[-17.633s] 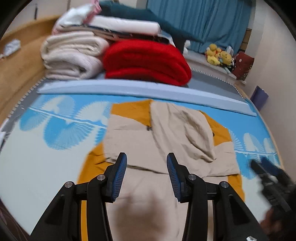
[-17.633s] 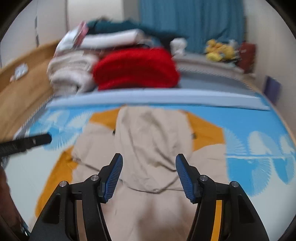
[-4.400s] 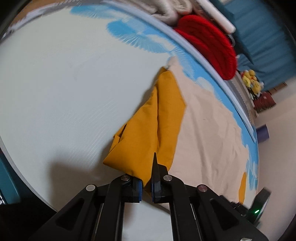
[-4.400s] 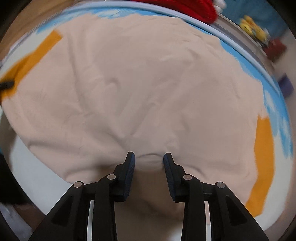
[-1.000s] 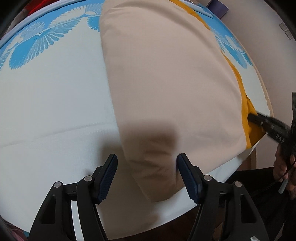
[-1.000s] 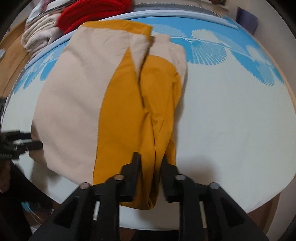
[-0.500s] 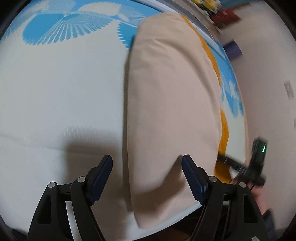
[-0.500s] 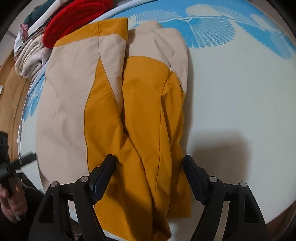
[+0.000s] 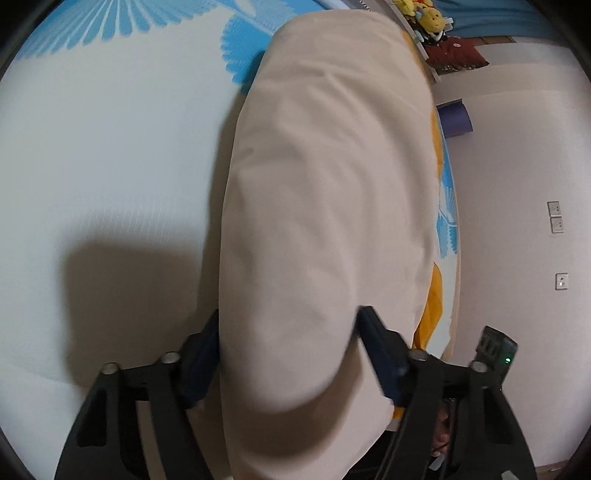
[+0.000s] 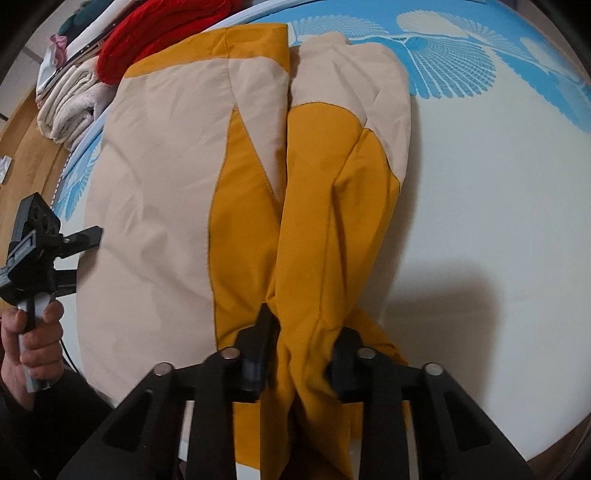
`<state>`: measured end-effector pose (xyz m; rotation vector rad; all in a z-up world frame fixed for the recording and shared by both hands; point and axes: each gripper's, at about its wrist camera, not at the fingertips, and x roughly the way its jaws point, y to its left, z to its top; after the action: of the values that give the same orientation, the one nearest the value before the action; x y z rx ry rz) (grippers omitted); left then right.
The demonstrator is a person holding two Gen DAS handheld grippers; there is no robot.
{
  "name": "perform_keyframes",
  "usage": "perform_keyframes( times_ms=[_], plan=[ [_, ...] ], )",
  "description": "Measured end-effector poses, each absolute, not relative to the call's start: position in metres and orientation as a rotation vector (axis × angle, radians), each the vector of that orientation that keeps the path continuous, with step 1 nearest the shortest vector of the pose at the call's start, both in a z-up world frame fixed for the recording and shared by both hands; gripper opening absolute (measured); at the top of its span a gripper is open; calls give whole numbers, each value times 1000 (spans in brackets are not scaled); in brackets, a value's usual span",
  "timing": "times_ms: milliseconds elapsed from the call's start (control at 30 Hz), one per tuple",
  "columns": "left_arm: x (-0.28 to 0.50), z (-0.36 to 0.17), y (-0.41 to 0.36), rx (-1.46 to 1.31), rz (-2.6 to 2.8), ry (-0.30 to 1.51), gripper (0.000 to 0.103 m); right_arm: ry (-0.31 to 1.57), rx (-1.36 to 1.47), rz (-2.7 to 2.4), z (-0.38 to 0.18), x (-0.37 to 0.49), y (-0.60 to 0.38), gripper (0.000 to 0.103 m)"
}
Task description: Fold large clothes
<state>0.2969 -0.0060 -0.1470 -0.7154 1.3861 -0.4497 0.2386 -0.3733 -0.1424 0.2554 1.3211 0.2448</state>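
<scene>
A beige and mustard jacket [image 10: 177, 177] lies folded lengthwise on the white and blue bed sheet [image 10: 498, 192]. In the left wrist view its beige side [image 9: 325, 206] fills the middle. My left gripper [image 9: 291, 354] is open, its jaws wide on either side of the jacket's near hem. It also shows in the right wrist view [image 10: 70, 254] at the jacket's left edge. My right gripper [image 10: 299, 354] has its jaws partly closed around the bunched mustard sleeve [image 10: 314, 240] near the bed's front edge; whether they pinch it I cannot tell.
Folded blankets, red [image 10: 159, 33] and cream [image 10: 70, 107], are stacked at the head of the bed. A wooden bed frame [image 10: 22, 147] runs along the left. Plush toys [image 9: 424, 18], a purple box [image 9: 456, 120] and a white wall lie beyond the far edge.
My left gripper has moved forward so the beige hem lies between its open jaws. My right gripper has narrowed from wide open and come closer around the mustard sleeve.
</scene>
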Motion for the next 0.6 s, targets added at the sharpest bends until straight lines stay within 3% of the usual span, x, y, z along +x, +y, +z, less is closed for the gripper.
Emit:
perform_keyframes(
  times_ms=[333,600],
  plan=[
    [311,-66,58,-535,-320,1223,54,1182,214,337,-112,262,-301,19],
    [310,-97,110,-594,-187,1282,53,1178,180,364,-108,274,-240,19]
  ],
)
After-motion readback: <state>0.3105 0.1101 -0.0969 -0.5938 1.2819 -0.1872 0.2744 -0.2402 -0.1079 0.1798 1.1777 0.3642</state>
